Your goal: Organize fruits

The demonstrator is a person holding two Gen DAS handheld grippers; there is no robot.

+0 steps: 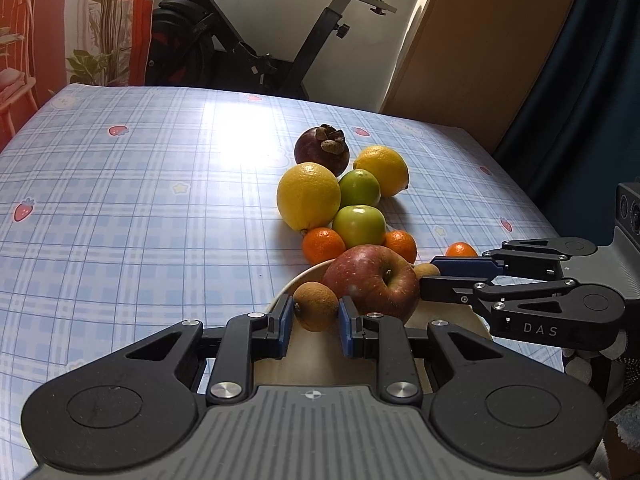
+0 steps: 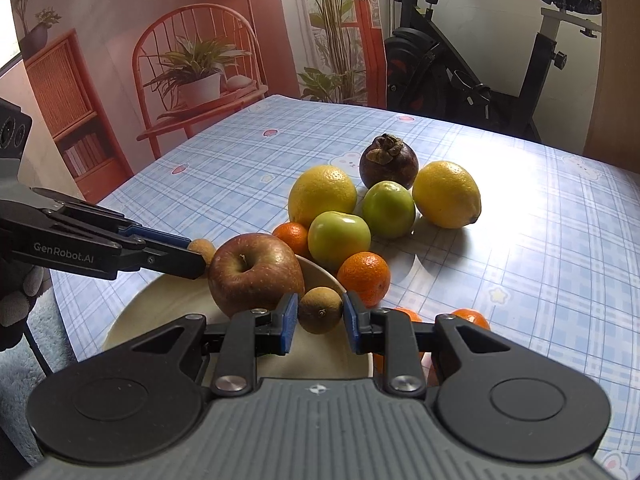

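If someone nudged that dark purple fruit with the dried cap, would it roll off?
The mangosteen looks nearly round, so it would probably roll on the smooth tablecloth. A green fruit close in front might stop it. Its rind looks hard, so likely firm to grip.

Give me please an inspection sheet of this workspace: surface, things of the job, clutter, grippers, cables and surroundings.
Surface: table under a blue checked cloth with strawberry prints.
Job's things: cream plate at the near edge with a red apple in it; beyond it on the cloth two yellow citrus fruits, two green fruits, a dark mangosteen, and several small oranges.
Clutter: nothing seen.
Grippers: left gripper shut on a small brown fruit over the plate; right gripper shut on another small brown fruit beside the apple.
Cables: nothing seen.
Surroundings: exercise bike behind the table, printed backdrop of chair and plants.
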